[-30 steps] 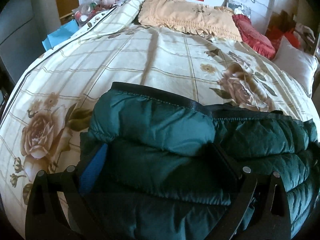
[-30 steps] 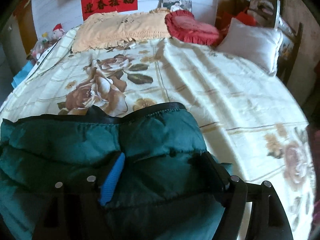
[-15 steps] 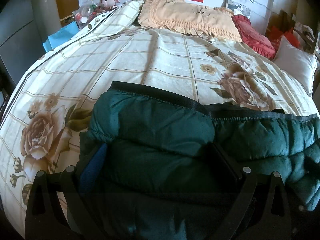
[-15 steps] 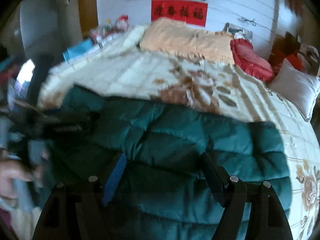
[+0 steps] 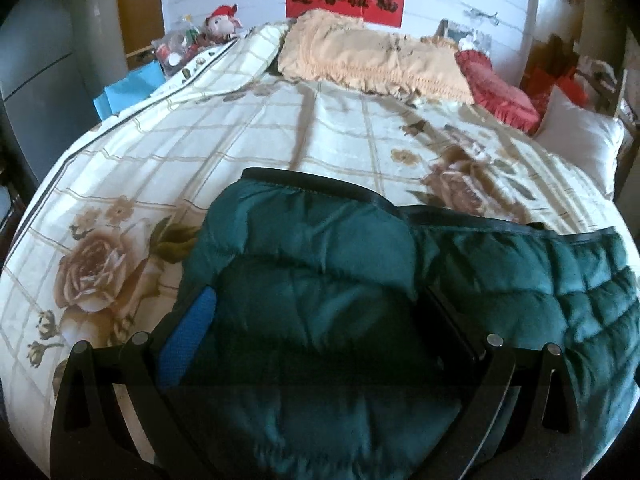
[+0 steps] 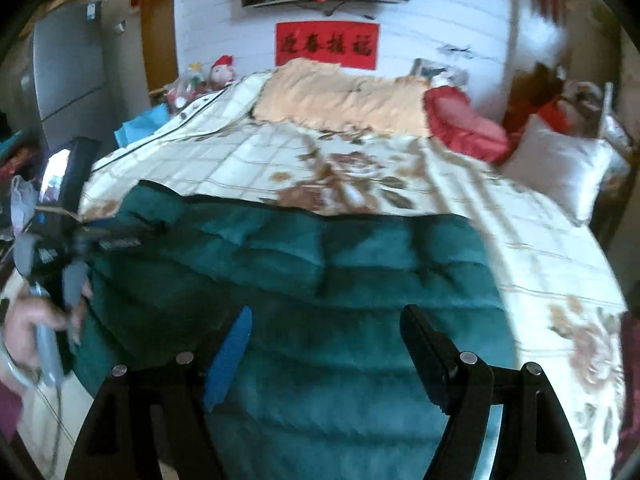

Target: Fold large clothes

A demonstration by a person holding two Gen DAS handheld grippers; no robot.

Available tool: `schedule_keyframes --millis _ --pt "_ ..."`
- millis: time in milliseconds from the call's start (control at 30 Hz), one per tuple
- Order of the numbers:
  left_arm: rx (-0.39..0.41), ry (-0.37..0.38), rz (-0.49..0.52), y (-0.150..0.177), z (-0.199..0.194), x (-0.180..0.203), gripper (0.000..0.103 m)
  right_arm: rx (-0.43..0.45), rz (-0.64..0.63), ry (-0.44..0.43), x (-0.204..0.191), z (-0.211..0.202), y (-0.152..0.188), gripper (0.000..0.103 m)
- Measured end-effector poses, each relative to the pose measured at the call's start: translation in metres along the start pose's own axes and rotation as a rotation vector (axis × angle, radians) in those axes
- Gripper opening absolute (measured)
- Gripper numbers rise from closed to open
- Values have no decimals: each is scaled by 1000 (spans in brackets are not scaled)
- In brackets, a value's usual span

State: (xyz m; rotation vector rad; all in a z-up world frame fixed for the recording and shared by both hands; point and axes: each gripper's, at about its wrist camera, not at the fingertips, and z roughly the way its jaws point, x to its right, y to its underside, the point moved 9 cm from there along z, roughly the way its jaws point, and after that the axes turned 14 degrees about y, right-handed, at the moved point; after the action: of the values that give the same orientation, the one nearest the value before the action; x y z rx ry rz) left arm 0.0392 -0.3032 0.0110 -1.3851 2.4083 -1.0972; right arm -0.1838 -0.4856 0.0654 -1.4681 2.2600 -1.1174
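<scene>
The right gripper [image 6: 326, 350], jaws wide and empty, had lifted off the green puffer jacket [image 6: 320, 264] below it, while the left gripper [image 5: 324, 332] stayed clamped on a thick fold, suggesting the fold was set.

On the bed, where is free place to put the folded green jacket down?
Bare quilt lies between the green jacket and the peach pillow. The headboard end is crowded: red cushion, white pillow.
</scene>
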Motion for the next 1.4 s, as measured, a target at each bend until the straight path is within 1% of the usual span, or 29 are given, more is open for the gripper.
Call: schedule_keyframes --millis 100,200,333,400,533,700,767,833,900,1000,1067,1200,1300,1400 --pt "22 14 16 3 -18 6 101 -25 28 44 26 4 17 74" --pt "36 32 24 8 -32 12 101 -72 95 46 41 18 29 74" --pt "51 36 44 15 -48 19 101 -133 140 51 45 44 45 76" --pt "53 38 54 20 -54 23 101 -139 159 52 44 50 47 78" --pt "50 48 63 30 -65 25 101 -146 156 57 48 38 45 78" --pt "53 62 57 41 -75 23 101 -100 185 50 59 3 50 78" --pt "50 64 56 47 -78 22 101 -94 186 55 61 -4 55 78" --pt "43 69 48 54 -79 20 101 -117 180 68 63 -2 66 78" --pt "38 73 38 61 -80 19 101 -161 178 74 62 8 79 78" --pt "29 79 22 69 -82 17 101 -222 219 34 59 25 94 78" --pt "23 84 15 74 -83 14 101 -219 233 29 60 24 94 78" --pt "21 95 12 81 -88 11 101 -188 248 30 68 7 91 78" --pt "17 108 6 88 -91 10 101 -174 274 10 74 -4 95 82" --pt "12 119 -2 94 -93 8 101 -182 303 -21 79 -9 103 86"
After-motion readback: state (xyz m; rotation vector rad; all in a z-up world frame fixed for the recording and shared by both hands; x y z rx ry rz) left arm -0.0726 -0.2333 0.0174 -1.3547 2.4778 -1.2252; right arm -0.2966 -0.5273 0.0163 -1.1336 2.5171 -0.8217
